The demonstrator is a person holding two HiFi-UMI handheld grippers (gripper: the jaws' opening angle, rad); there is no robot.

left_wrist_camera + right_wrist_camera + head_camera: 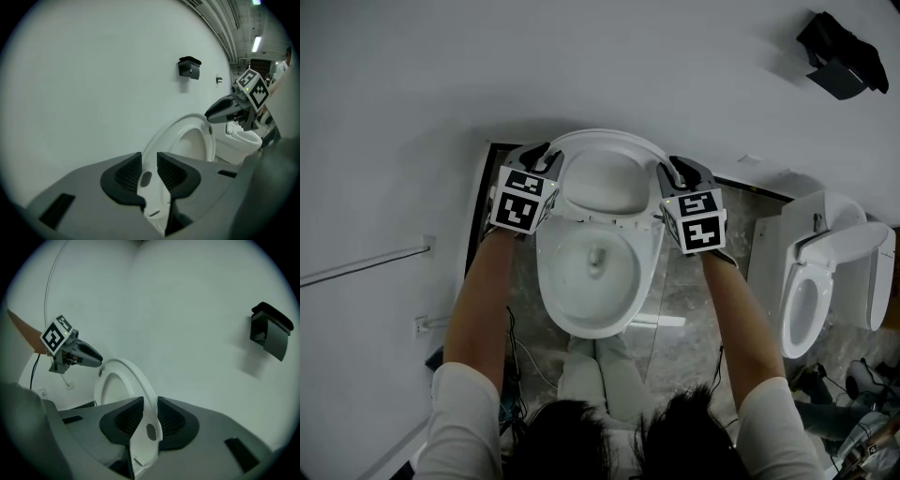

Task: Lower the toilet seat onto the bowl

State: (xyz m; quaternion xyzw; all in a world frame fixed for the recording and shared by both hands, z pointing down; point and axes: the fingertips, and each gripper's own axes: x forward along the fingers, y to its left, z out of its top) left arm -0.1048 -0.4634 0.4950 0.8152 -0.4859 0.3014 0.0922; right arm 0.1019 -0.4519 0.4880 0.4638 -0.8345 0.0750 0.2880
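The toilet bowl [551,300] sits below you, its far rim hidden behind the toilet seat [581,141], which stands tilted above it with the hinge out of sight. Your left gripper [149,168] clamps the seat's left rim and your right gripper [150,416] its right rim, jaws narrowly parted.

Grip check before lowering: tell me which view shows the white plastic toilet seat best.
Head view: the whole white plastic toilet seat ring shows tilted above the white bowl, left gripper and right gripper on its sides. Each gripper view shows the seat foreshortened, its rim between that gripper's jaws.
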